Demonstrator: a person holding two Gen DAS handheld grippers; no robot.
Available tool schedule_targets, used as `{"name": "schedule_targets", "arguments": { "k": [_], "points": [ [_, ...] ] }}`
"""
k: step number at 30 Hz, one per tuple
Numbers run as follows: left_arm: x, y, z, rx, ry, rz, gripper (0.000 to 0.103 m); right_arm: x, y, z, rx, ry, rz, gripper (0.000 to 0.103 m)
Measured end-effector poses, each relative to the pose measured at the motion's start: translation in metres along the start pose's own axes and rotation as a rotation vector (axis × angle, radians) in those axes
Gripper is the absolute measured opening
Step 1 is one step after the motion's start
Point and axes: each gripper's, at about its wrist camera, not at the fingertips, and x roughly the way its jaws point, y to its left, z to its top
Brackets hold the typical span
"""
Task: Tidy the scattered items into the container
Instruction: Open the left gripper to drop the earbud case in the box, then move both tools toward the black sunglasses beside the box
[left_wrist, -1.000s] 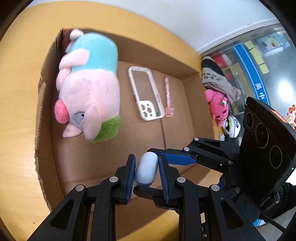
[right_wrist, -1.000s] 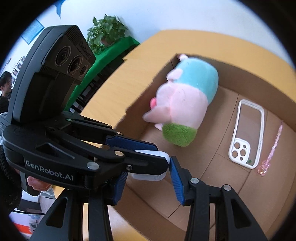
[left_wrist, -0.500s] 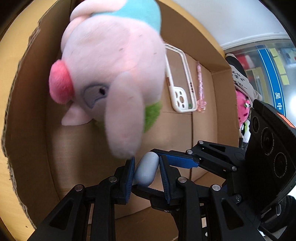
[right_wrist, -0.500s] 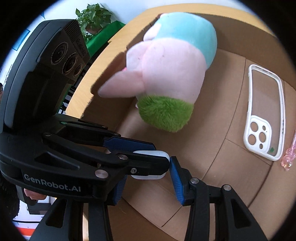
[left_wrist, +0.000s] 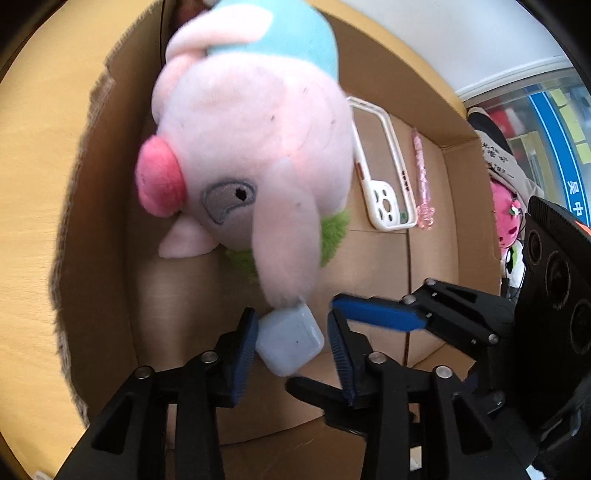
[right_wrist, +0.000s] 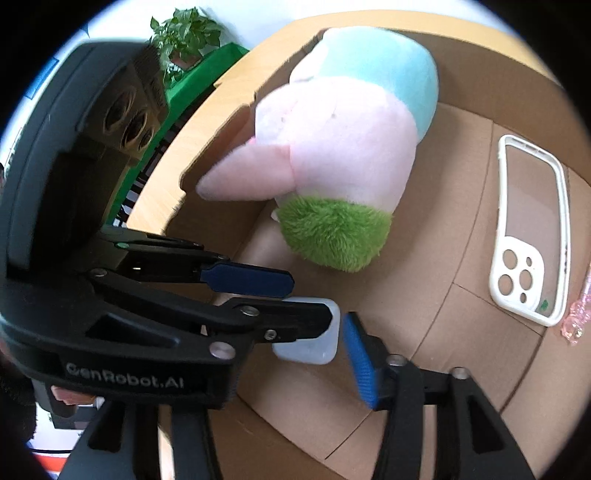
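A pale blue earbud case (left_wrist: 290, 339) lies on the floor of the cardboard box (left_wrist: 454, 155), just under the plush pig's ear. My left gripper (left_wrist: 291, 350) straddles it with jaws opening; the case rests against the left pad and a gap shows on the other side. My right gripper (right_wrist: 306, 347) crosses the left one over the same case (right_wrist: 314, 350), jaws opening too, its blue fingertip (right_wrist: 360, 362) a little clear of the case. Its other finger is hidden behind the left gripper.
The plush pig (left_wrist: 251, 147) fills the box's left half. A white phone case (left_wrist: 384, 184) and a pink glittery stick (left_wrist: 423, 177) lie further right. The box stands on a wooden table (left_wrist: 37, 184). A pink plush (left_wrist: 506, 221) sits beyond the box.
Both grippers have sunk into the box and the pig looms closer. Both pairs of jaws have spread, and the earbud case has dropped from their shared grip onto the box floor.
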Motion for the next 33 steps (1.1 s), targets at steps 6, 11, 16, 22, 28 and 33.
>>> {"name": "schedule_targets", "arguments": {
  "k": [6, 11, 16, 22, 28, 33],
  "points": [
    [-0.051, -0.014, -0.027, 0.064, -0.143, 0.106, 0.069, -0.049, 0.007, -0.027, 0.037, -0.064, -0.037, 0.065],
    [-0.096, -0.038, -0.061, 0.105, -0.262, 0.203, 0.085, -0.083, 0.022, -0.062, 0.078, -0.098, -0.104, 0.068],
    [-0.129, -0.057, -0.09, 0.074, -0.333, 0.247, 0.093, -0.1, 0.031, -0.075, 0.11, -0.093, -0.141, 0.068],
    [-0.15, -0.094, -0.118, 0.115, -0.392, 0.265, 0.094, -0.136, 0.062, -0.087, 0.059, -0.138, -0.211, 0.068],
    [-0.161, -0.115, -0.138, 0.143, -0.42, 0.244, 0.094, -0.169, 0.076, -0.106, 0.033, -0.182, -0.242, 0.068],
    [-0.172, -0.122, -0.149, 0.147, -0.444, 0.242, 0.094, -0.181, 0.079, -0.117, 0.041, -0.201, -0.255, 0.068]
  ]
}}
